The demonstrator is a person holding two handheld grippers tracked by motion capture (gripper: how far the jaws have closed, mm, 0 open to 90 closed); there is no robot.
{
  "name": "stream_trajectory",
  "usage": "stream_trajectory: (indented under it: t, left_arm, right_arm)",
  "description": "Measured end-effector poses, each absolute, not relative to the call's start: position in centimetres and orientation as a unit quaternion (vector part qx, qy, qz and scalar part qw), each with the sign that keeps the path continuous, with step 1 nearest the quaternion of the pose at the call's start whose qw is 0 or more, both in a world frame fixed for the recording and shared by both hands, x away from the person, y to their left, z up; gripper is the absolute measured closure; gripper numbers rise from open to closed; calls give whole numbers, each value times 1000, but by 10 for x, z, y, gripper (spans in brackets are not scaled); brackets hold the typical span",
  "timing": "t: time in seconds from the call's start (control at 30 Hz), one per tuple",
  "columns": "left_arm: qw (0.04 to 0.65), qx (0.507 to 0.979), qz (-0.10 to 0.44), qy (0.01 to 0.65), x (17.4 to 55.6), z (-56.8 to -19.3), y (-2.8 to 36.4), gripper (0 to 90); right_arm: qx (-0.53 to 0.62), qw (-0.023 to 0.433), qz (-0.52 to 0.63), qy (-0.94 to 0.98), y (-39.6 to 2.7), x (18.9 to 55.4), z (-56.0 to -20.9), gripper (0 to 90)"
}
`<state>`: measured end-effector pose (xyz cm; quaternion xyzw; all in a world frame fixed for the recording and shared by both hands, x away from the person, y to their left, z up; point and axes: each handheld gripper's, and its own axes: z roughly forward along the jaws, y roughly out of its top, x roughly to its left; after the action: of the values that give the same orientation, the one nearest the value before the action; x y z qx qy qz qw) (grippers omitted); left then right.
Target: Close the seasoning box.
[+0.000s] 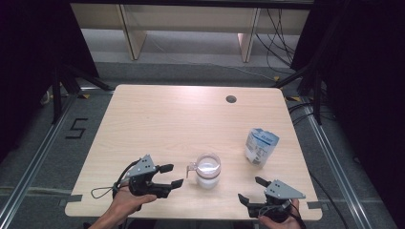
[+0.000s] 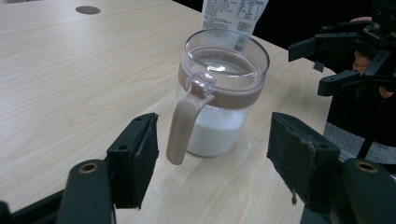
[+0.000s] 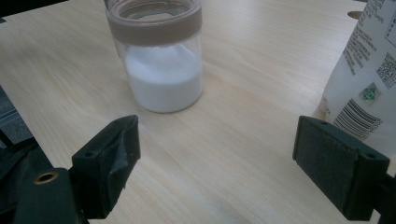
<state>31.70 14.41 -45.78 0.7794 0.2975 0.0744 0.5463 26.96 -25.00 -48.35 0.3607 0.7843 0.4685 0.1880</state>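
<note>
A: Report the left tool (image 1: 175,175).

B: It sits near the front edge of the tabletop (image 1: 157,119), left of centre. Its jaws stand wide apart and grip nothing. In the left gripper view, the beige handle (image 2: 183,125) of the jug lies just ahead of the gap between the jaws, clear of both pads.

A: Report the right tool (image 1: 252,189).

B: It sits at the front edge near the right corner. Its jaws are also spread wide, with bare wood between them.

A: Locate the container.

B: The clear plastic jug with a beige collar (image 1: 207,170) stands upright between the two tools, slightly farther from the front edge, with its handle turned toward the left tool. It is partly filled with white powder (image 3: 163,77).

A: Anything beyond it?

B: A white and blue printed pouch (image 1: 261,146) stands upright toward the right edge, apart from the jug. A round cable hole (image 1: 231,99) lies near the far edge.
</note>
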Motion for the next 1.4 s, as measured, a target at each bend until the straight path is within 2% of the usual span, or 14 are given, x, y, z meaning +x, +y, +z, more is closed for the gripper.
stream_trajectory:
  t: [0.07, 0.13, 0.33, 0.47, 0.73, 0.77, 0.83, 1.4]
  left_arm:
    - [541, 781, 77, 303, 315, -459, 146, 324]
    - [541, 781, 76, 302, 314, -460, 147, 320]
    - [534, 788, 78, 296, 310, -464, 149, 306]
    - [532, 788, 72, 302, 306, -467, 149, 289]
    - [513, 806, 70, 287, 300, -474, 148, 214]
    - [515, 802, 63, 296, 299, -475, 147, 205]
    - [511, 805, 63, 295, 298, -476, 149, 189]
    - [499, 808, 62, 307, 294, -489, 162, 153]
  right_arm:
    - [355, 199, 471, 783, -250, 270, -484, 159]
    - [359, 186, 471, 784, -249, 270, -484, 159]
    - [352, 193, 478, 782, -249, 269, -484, 158]
    - [367, 175, 486, 774, -248, 267, -482, 158]
    - [376, 164, 486, 772, -246, 264, -482, 158]
    - [355, 184, 485, 778, -249, 267, -482, 158]
    - [365, 175, 481, 778, -249, 265, -483, 158]
    - [396, 150, 436, 795, -256, 252, -490, 158]
